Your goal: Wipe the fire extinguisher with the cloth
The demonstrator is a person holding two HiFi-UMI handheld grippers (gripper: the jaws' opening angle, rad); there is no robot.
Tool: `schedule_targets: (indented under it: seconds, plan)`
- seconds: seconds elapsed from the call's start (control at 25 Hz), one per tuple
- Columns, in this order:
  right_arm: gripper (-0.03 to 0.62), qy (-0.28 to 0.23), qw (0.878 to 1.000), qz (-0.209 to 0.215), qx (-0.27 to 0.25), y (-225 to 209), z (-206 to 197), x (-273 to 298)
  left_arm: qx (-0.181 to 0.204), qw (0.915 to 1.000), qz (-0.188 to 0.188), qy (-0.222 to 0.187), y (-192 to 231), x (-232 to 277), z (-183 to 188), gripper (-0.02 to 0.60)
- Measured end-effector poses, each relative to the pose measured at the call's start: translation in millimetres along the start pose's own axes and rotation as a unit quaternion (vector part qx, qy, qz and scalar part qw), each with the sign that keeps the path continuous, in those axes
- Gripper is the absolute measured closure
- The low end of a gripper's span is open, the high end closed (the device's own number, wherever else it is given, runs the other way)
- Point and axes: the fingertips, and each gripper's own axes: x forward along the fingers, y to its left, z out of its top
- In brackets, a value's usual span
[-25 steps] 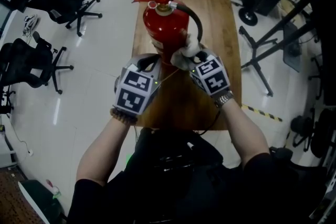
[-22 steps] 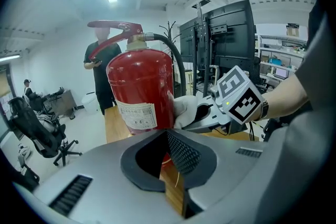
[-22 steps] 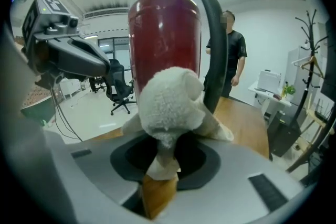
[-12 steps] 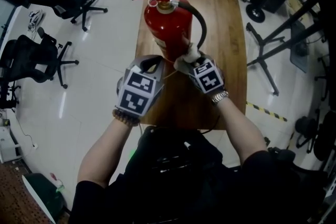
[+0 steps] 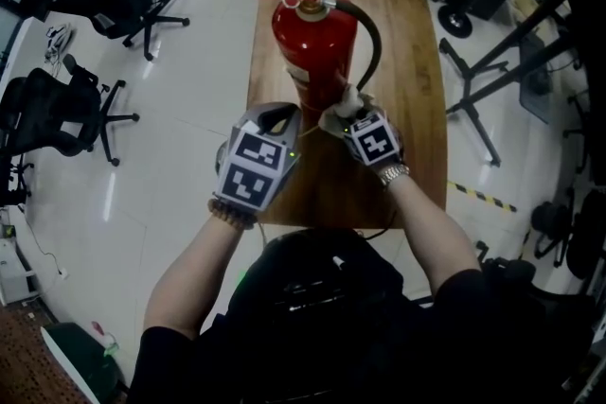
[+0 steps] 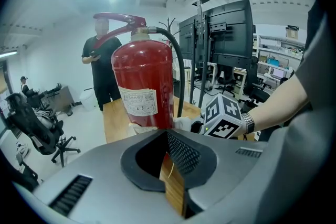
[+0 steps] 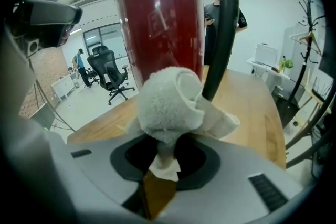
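Head view: fire extinguisher (image 5: pixel 317 43) upright on the wooden table (image 5: pixel 417 61), nearer its left edge; left gripper (image 5: pixel 279 115) and right gripper (image 5: pixel 350 114) low at its near side.
Left gripper view: jaws fully together, nothing held, just short of the red body.
Right gripper view: jaws clamped on the cloth (image 7: pixel 168 102), wad against the lower body beside the hose (image 7: pixel 223 23).
Progress: wipe under way, low near face; far side, top and handle likely remain.
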Motion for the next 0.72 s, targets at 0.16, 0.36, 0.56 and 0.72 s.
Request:
schedule_targets:
  seconds: [0.16, 0.36, 0.56, 0.72]
  plan:
    - [0.477, 0.019, 1.0, -0.013, 0.007, 2.2, -13.5, -14.2, 0.006, 0.9998, -0.01, -0.014, 0.3, -11.3, 2.9, 0.581]
    - [0.477, -0.001, 0.999, -0.031, 0.017, 6.9, -9.9, -47.5, 0.013, 0.9992, -0.023, -0.03, -1.5, -26.4, 5.9, 0.581]
    - [0.477, -0.049, 0.997, -0.051, 0.013, 9.3, 15.8, -92.8, 0.023, 0.9983, -0.031, -0.044, -5.6, -41.2, 10.1, 0.581]
    - [0.477, -0.064, 0.995, -0.074, 0.022, 4.9, 29.6, -131.5, 0.029, 0.9973, -0.038, -0.055, -8.8, -52.1, 12.7, 0.581]
